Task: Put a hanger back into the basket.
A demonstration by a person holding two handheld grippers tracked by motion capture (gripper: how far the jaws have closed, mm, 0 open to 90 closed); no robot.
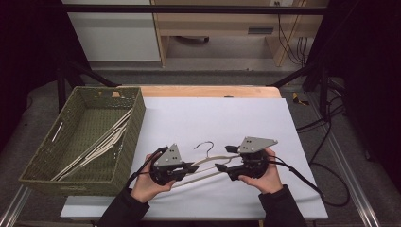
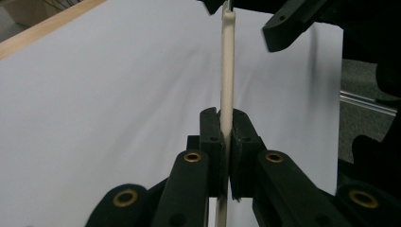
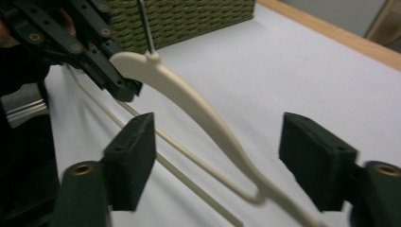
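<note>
A cream plastic hanger (image 1: 210,160) with a dark metal hook (image 1: 204,144) lies on the white sheet in front of the person. My left gripper (image 1: 193,167) is shut on one arm of it; in the left gripper view the jaws (image 2: 226,118) pinch the thin cream hanger (image 2: 227,71) between them. My right gripper (image 1: 225,159) is open and straddles the other arm. In the right gripper view the curved hanger (image 3: 189,99) runs between the spread pads (image 3: 135,156) without touching either, and my left gripper (image 3: 111,71) grips it beyond, near the hook.
A green woven basket (image 1: 136,118) stands at the left on the table, with several cream hangers (image 1: 97,146) lying in it. The white sheet (image 1: 227,118) covers most of the wooden table (image 1: 208,91). Black cables trail off to the right.
</note>
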